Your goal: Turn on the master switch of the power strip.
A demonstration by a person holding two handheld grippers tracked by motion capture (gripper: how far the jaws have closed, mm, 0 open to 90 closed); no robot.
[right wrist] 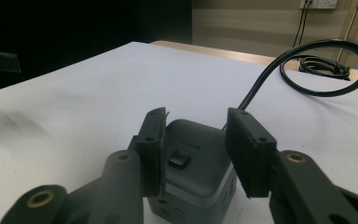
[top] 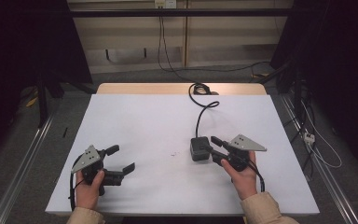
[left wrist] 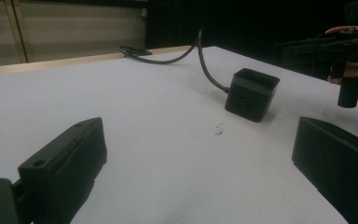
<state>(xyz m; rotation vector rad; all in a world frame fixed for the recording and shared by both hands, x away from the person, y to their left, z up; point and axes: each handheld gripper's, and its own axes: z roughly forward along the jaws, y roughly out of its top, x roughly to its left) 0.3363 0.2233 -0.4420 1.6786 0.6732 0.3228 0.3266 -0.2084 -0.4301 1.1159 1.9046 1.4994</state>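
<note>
A black cube [top: 198,148] with a black cable [top: 200,114] running from its far side stands right of the table's middle. My right gripper [top: 212,149] reaches it from the right. In the right gripper view the cube [right wrist: 191,158] sits between the two jaws of the right gripper [right wrist: 193,121], whose pads lie against its sides. My left gripper [top: 122,157] rests near the front left, open, with bare table between its jaws. In the left gripper view the left gripper [left wrist: 191,154] points toward the cube [left wrist: 251,95] from well short of it.
The white table top [top: 144,121] has a wooden strip [top: 135,88] along its far edge. The cable ends in a coil [top: 199,88] there. A small speck [left wrist: 219,131] lies on the table in front of the cube. Metal rails and loose wires run along the floor at the sides.
</note>
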